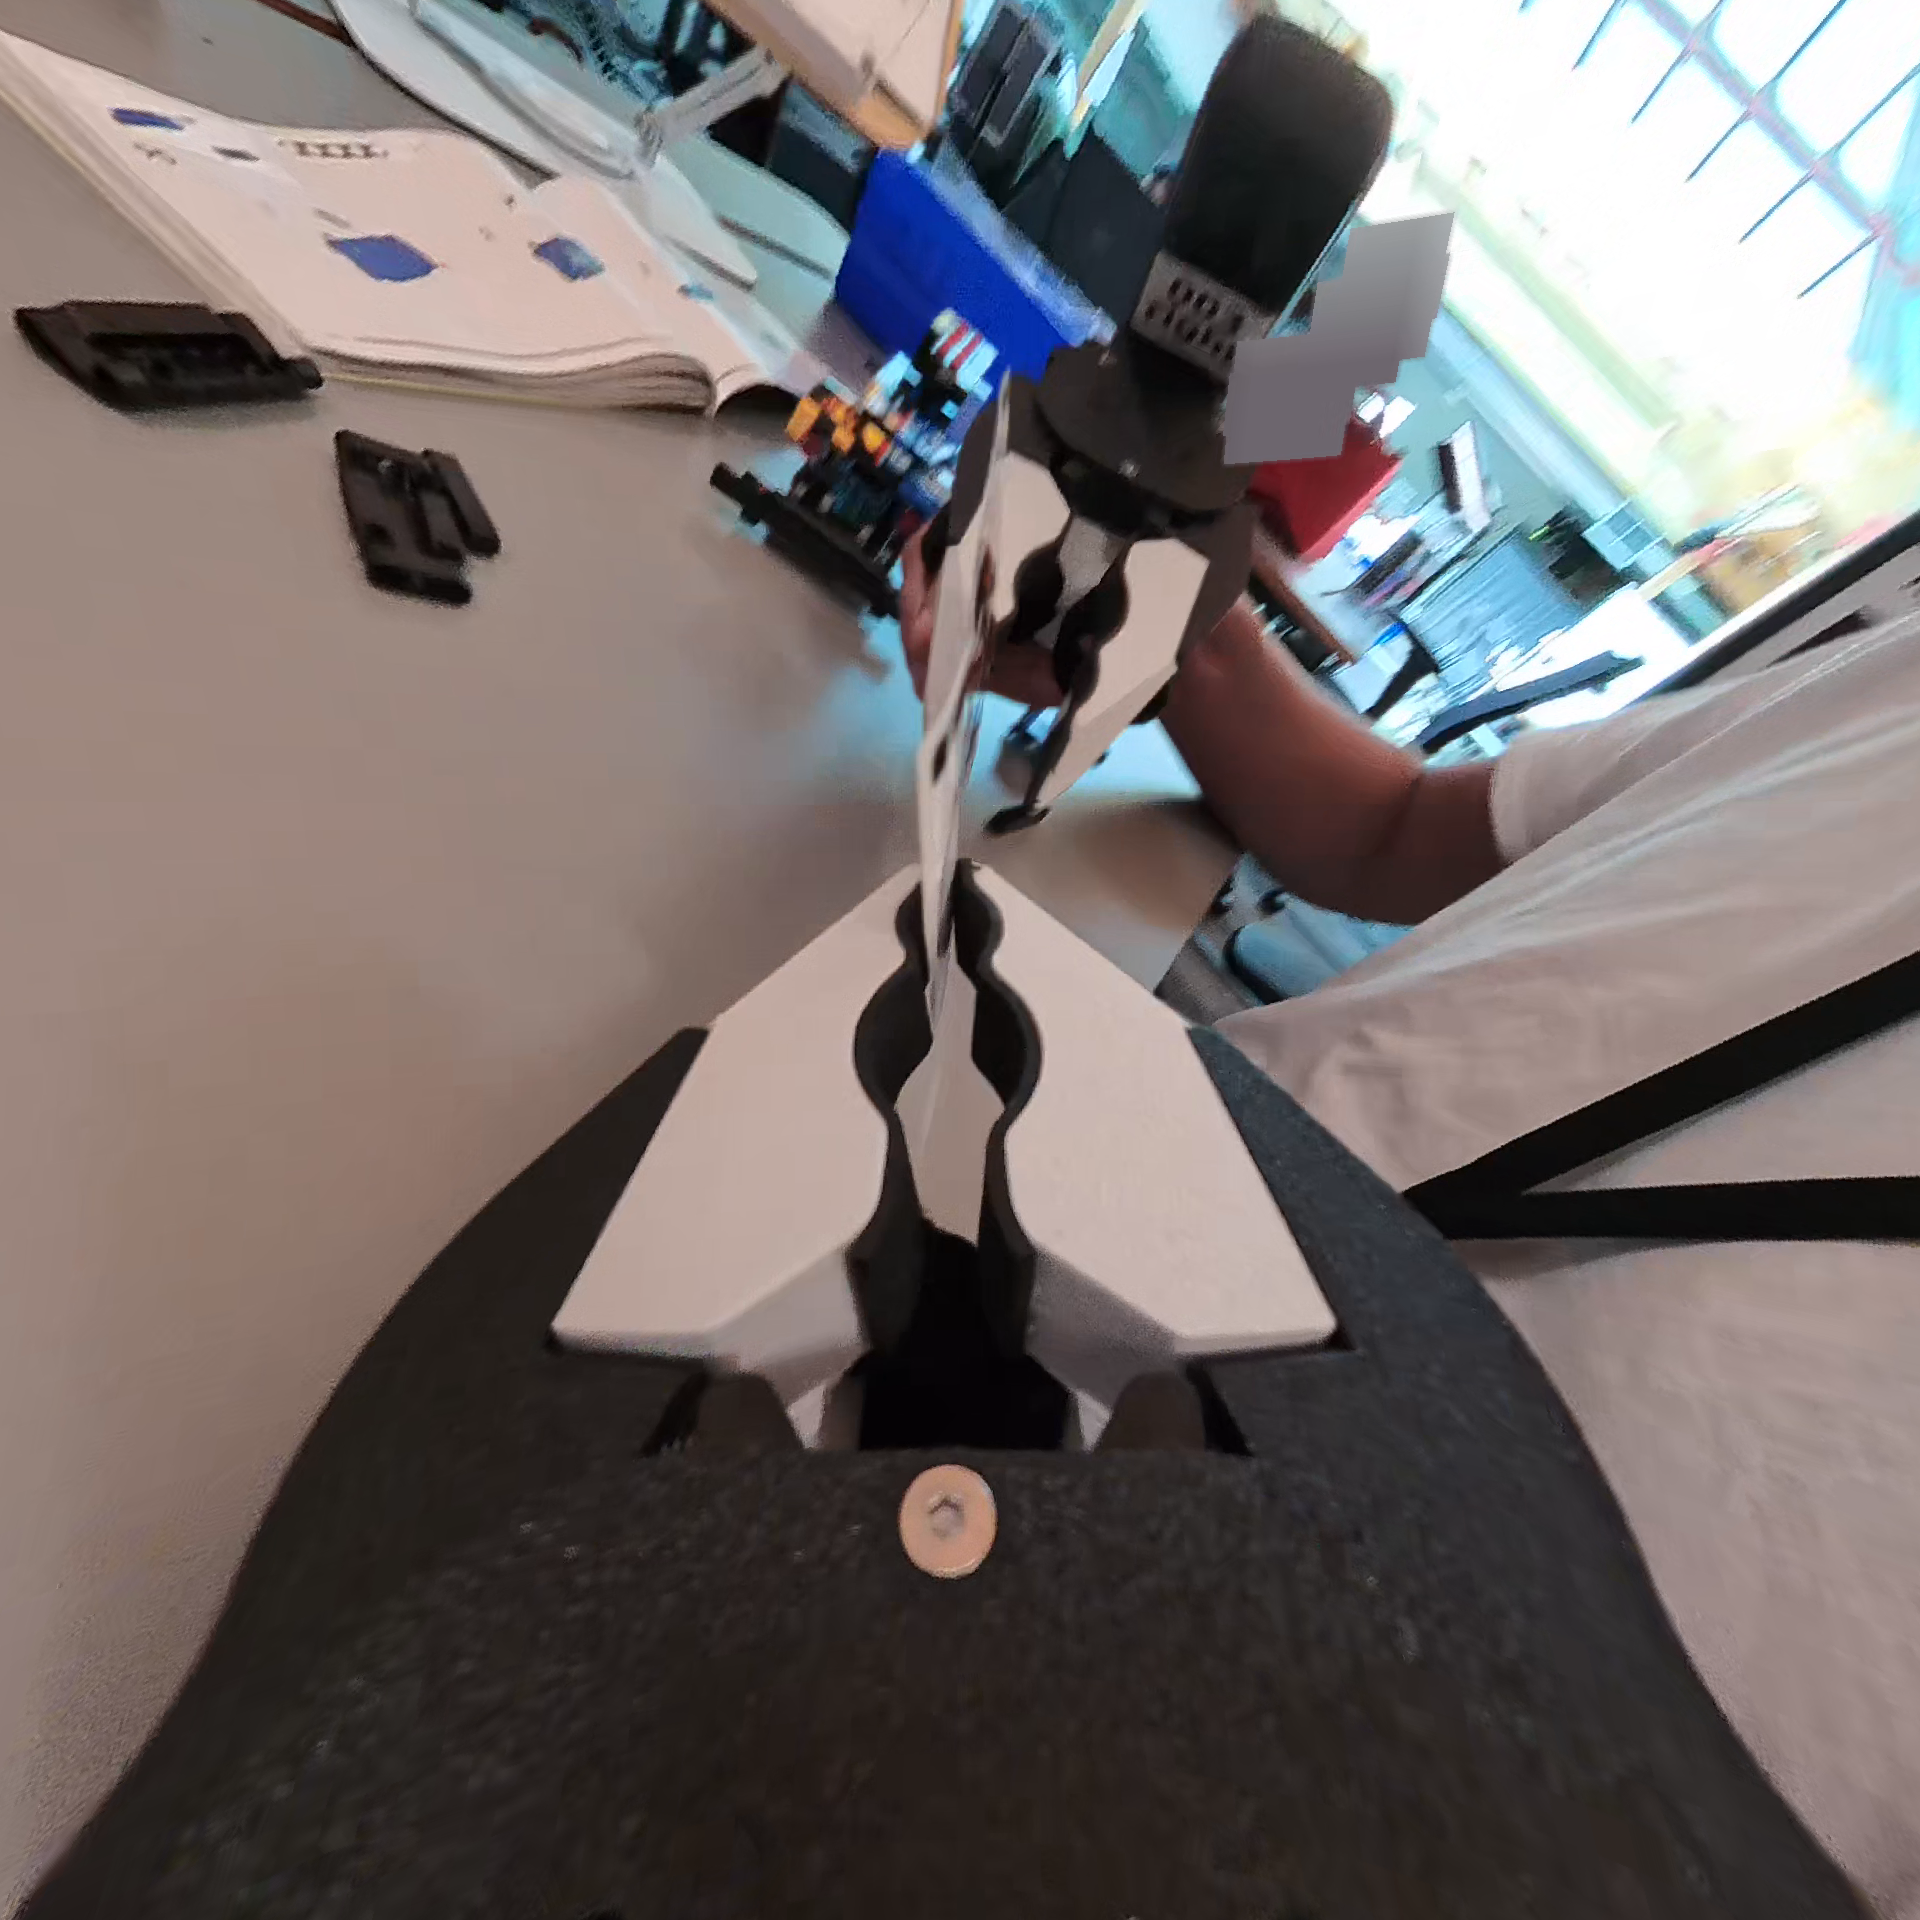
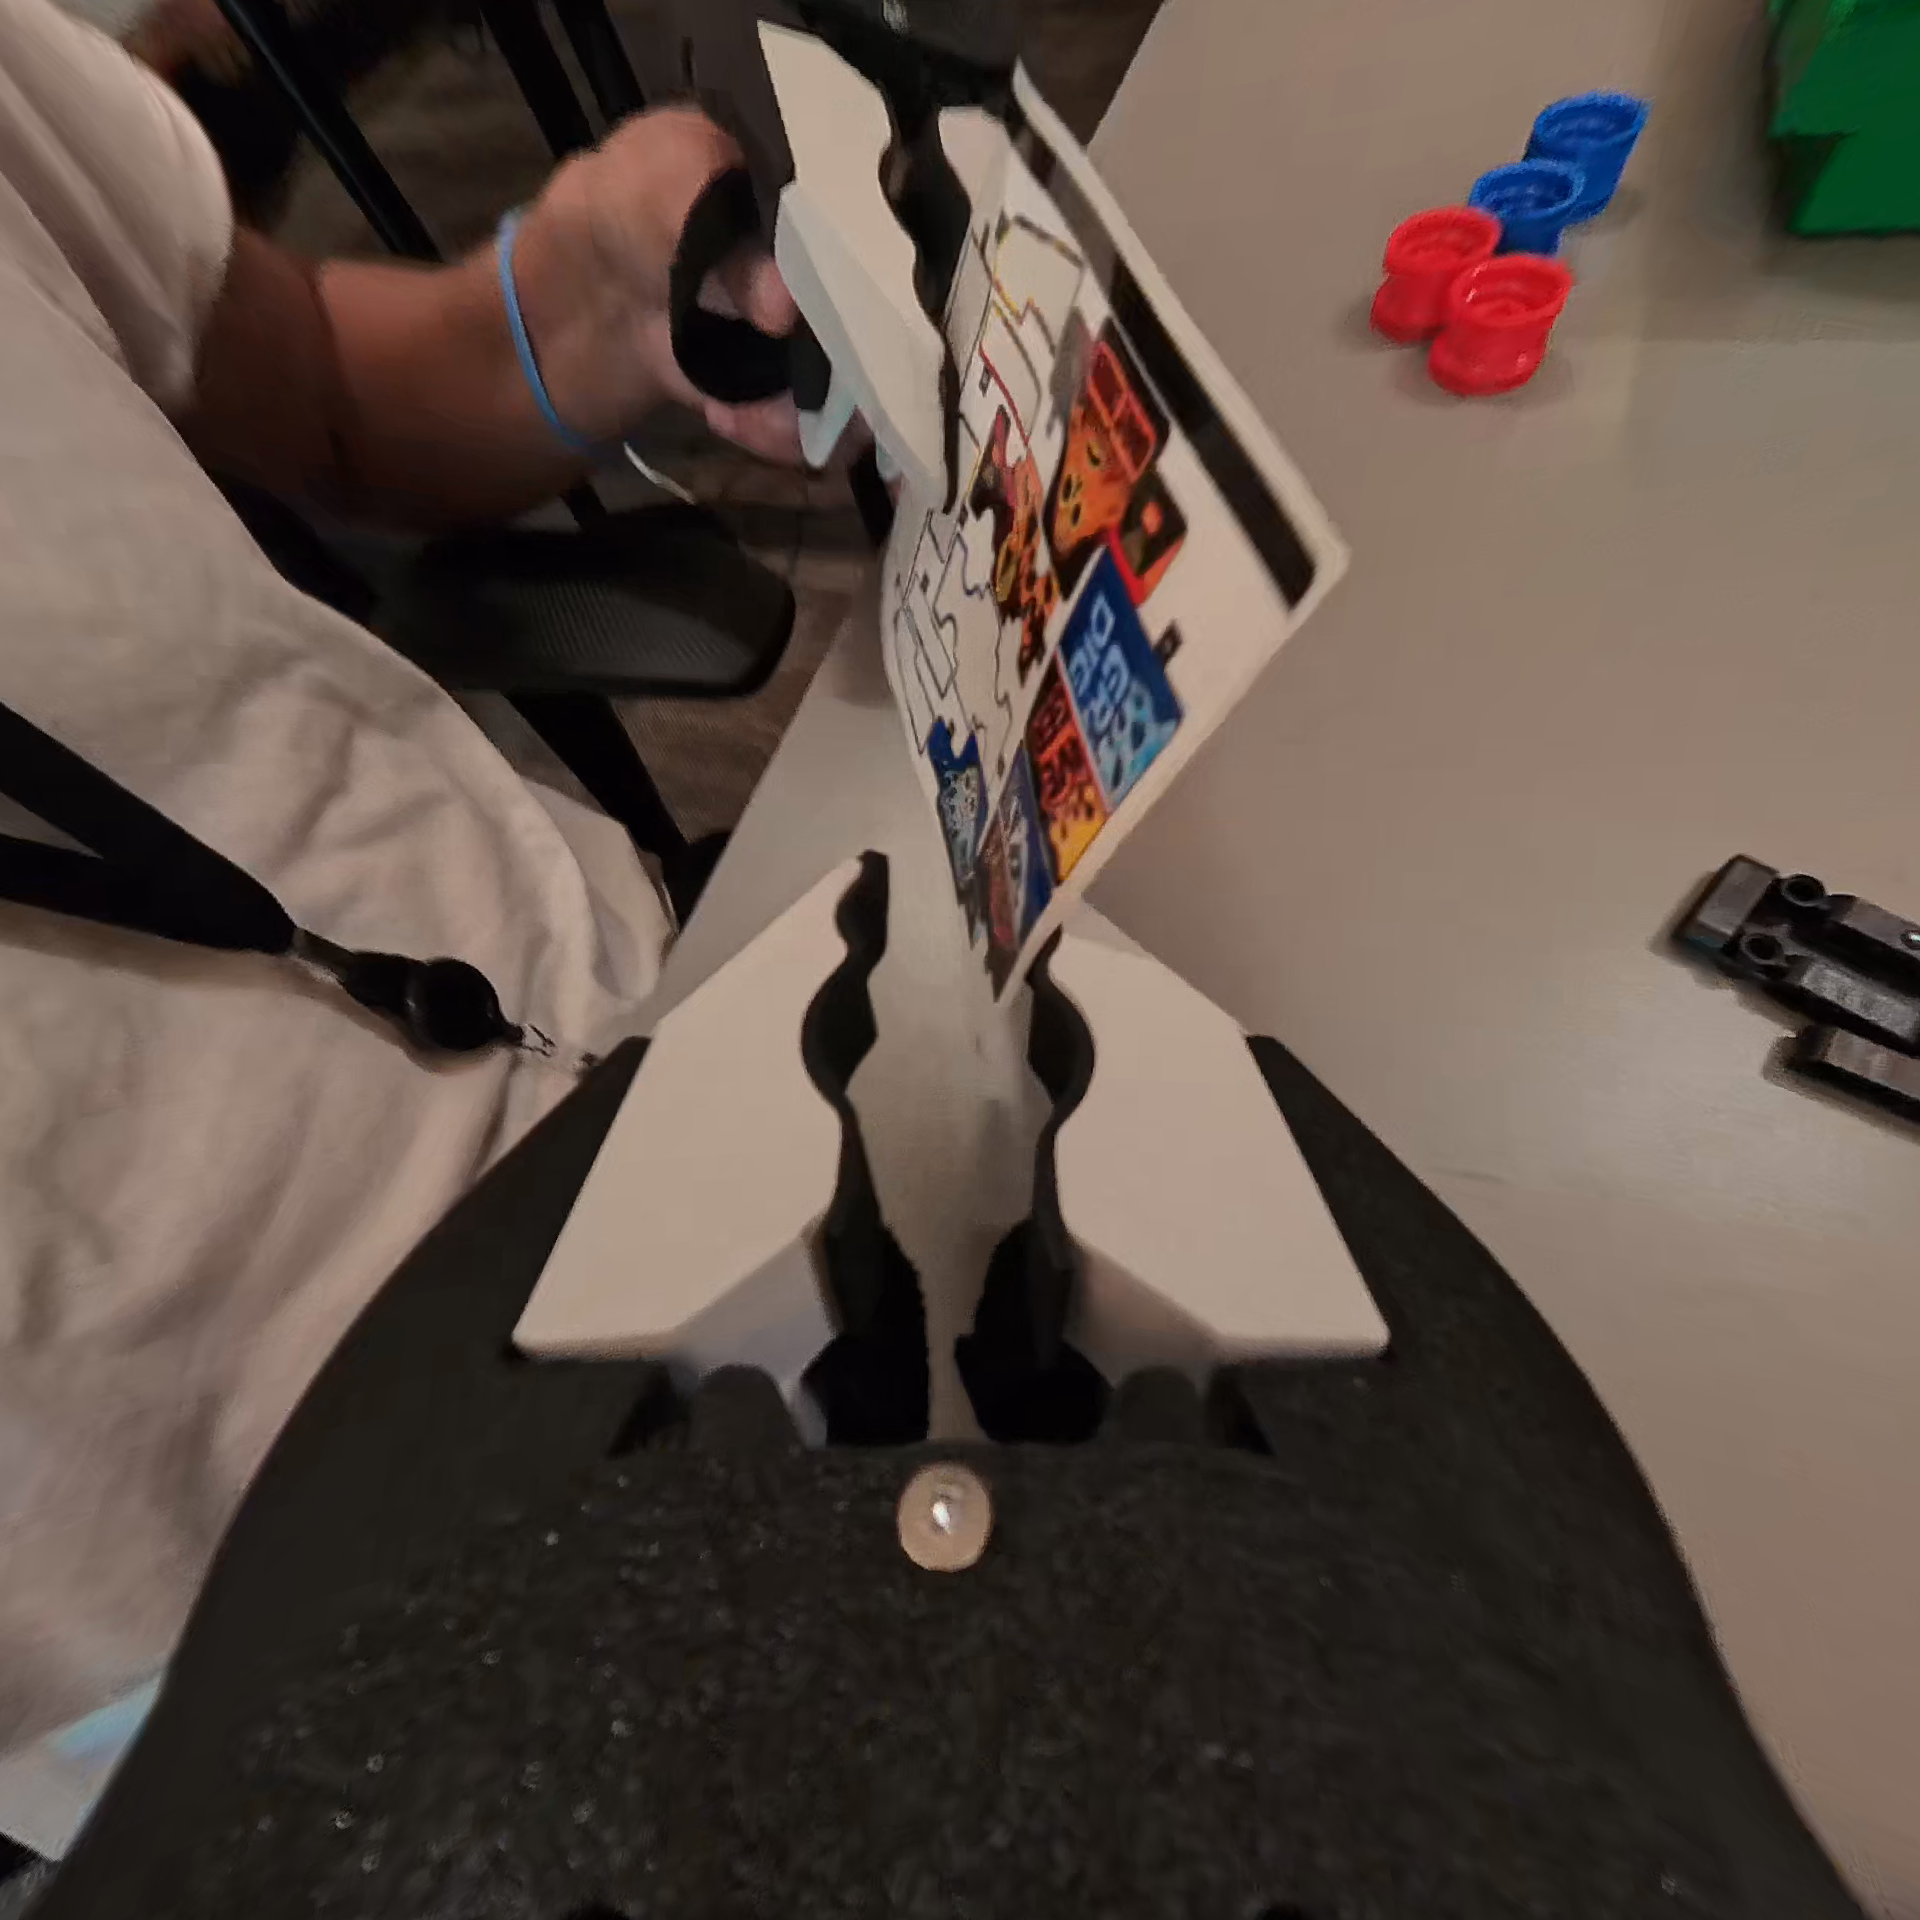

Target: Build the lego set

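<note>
Above the table [image 2: 1507,727], the left gripper [image 1: 951,914] is pinching the sticker sheet [image 2: 1081,540] edge-on, its jaws nearly closed on it. The right gripper [image 2: 956,925] is standing half-open, one finger touching the sheet's lower corner. Closing off-centre risks creasing or tearing it; black lego pieces [image 1: 416,514] are lying well apart.

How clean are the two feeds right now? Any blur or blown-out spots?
Left wrist view: windows blown out, instruction booklet and black parts soft, wide-angle bending at the edges. Right wrist view: dimmer, even light; sticker sheet and the hand motion-blurred, red and blue wheels slightly soft.
</note>
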`<state>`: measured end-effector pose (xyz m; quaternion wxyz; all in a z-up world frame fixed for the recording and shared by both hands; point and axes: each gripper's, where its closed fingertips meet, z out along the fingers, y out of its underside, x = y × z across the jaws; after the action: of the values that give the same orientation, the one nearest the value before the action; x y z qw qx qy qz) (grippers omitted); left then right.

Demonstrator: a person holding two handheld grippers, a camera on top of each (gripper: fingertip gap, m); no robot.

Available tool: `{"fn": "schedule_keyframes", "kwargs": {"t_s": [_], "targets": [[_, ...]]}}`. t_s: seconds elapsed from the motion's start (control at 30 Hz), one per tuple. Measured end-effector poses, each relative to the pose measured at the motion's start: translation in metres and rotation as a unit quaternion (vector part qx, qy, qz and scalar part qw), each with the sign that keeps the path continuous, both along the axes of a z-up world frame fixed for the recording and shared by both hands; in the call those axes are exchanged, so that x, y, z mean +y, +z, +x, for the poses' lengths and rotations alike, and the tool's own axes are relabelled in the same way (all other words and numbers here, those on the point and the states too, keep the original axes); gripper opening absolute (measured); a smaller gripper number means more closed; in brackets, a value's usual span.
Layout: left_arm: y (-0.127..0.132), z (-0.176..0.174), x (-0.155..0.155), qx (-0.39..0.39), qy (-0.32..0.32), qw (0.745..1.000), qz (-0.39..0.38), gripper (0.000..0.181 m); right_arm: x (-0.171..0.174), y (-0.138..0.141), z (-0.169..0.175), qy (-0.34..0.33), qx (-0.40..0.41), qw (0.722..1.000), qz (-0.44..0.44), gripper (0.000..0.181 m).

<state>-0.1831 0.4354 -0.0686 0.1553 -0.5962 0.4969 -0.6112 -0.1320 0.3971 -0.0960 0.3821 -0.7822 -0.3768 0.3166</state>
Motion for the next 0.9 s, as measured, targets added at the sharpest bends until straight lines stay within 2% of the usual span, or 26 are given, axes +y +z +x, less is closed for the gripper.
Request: {"fn": "schedule_keyframes", "kwargs": {"t_s": [0.03, 0.07, 0.13, 0.2, 0.27, 0.4, 0.53, 0.63, 0.73, 0.9], "targets": [[0.008, 0.002, 0.001, -0.013, -0.006, 1.0, -0.026, 0.0, 0.001, 0.01, 0.001, -0.01, 0.026, 1.0, 0.001, 0.024], [0.017, 0.005, 0.001, -0.027, -0.015, 0.998, -0.053, 0.0, 0.004, 0.021, 0.004, -0.025, 0.055, 0.998, 0.003, 0.022], [0.03, 0.012, 0.001, -0.049, -0.025, 0.994, -0.092, 0.0, 0.007, 0.042, 0.011, -0.051, 0.111, 0.992, -0.006, 0.001], [0.039, 0.02, 0.003, -0.07, -0.02, 0.993, -0.097, 0.004, 0.008, 0.059, 0.018, -0.074, 0.17, 0.982, -0.02, 0.0], [0.045, 0.028, 0.003, -0.084, -0.016, 0.991, -0.105, 0.027, 0.011, 0.074, 0.028, -0.1, 0.221, 0.97, -0.023, 0.0], [0.05, 0.044, -0.011, -0.1, -0.032, 0.99, -0.098, 0.03, 0.015, 0.098, 0.045, -0.134, 0.315, 0.939, -0.031, 0.0], [0.057, 0.062, -0.018, -0.109, -0.027, 0.991, -0.066, 0.029, 0.019, 0.097, 0.052, -0.159, 0.308, 0.938, -0.024, 0.0], [0.062, 0.073, -0.015, -0.113, -0.016, 0.991, -0.076, 0.018, 0.026, 0.09, 0.06, -0.193, 0.282, 0.94, -0.016, 0.0], [0.061, 0.08, -0.005, -0.114, 0.012, 0.991, -0.068, 0.0, 0.028, 0.091, 0.065, -0.206, 0.276, 0.939, -0.009, 0.0], [0.064, 0.08, -0.01, -0.12, 0.008, 0.99, -0.068, 0.001, 0.028, 0.095, 0.068, -0.208, 0.291, 0.934, -0.007, 0.0]]}}
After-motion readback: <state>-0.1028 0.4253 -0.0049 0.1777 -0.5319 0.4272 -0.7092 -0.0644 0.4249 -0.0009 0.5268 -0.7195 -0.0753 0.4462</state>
